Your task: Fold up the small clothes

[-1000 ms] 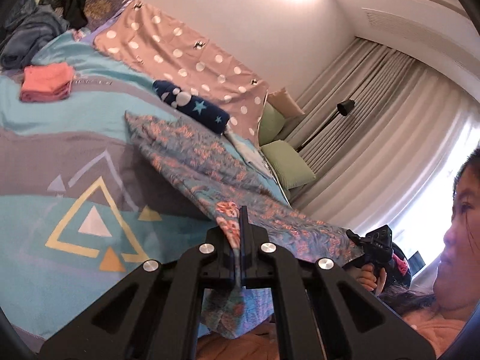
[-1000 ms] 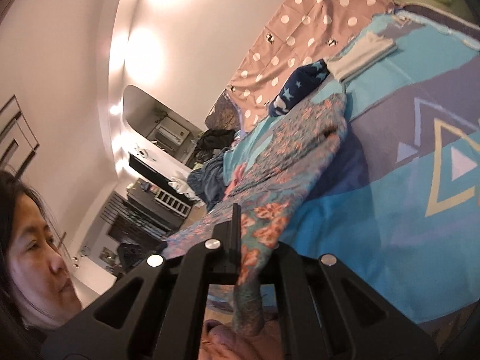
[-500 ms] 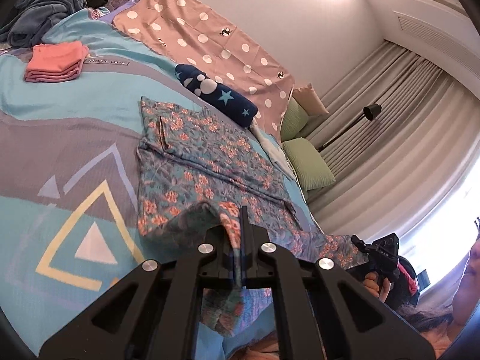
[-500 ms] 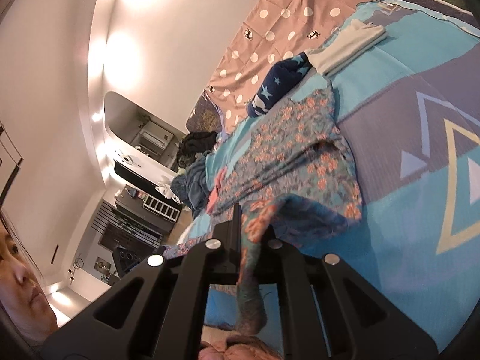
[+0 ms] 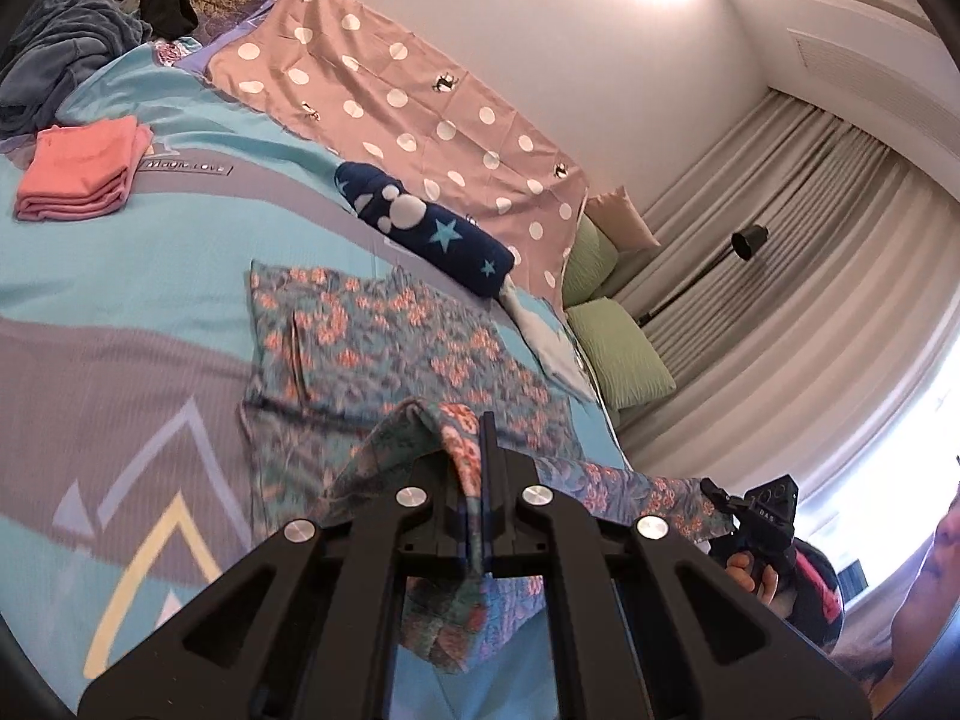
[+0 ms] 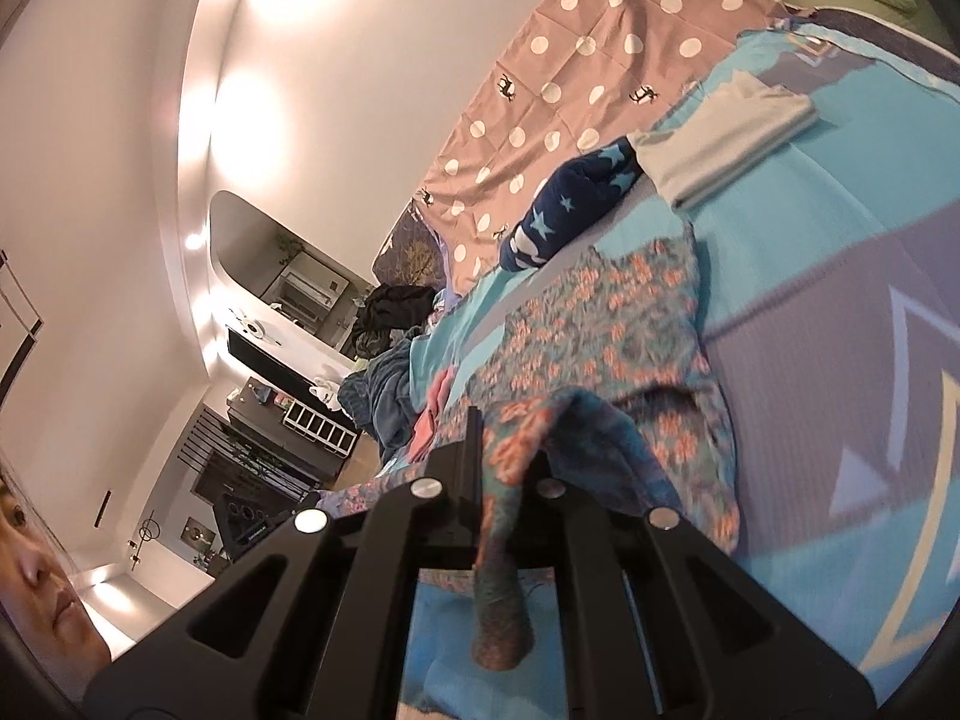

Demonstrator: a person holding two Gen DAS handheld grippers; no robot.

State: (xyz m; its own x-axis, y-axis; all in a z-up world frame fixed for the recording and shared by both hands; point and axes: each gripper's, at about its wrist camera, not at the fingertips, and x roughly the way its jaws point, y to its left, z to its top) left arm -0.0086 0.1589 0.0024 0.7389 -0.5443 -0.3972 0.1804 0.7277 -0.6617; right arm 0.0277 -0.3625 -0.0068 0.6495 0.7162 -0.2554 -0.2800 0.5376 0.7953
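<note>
Lying mostly flat on the teal bedspread [image 5: 138, 276], the floral-print shorts [image 5: 384, 348] spread their thin, soft cloth of coral blossoms on blue-green across the middle of the left wrist view, with the near hem lifted off the bed. At 10 o'clock from them sits a folded coral-pink stack [image 5: 81, 168], and at 1 o'clock a rolled navy star-patterned fleece [image 5: 426, 228] lies just below the dusty-pink polka-dot sheet [image 5: 408, 102]. The left gripper [image 5: 477, 456] has its black jaws pressed together on a bunched corner of that hem, the pinched fabric hanging down behind them. The right gripper [image 6: 501, 468] likewise clamps the opposite hem corner, a twisted tail of cloth dangling beneath; a folded pale garment [image 6: 726, 132] rests at 1 o'clock.
</note>
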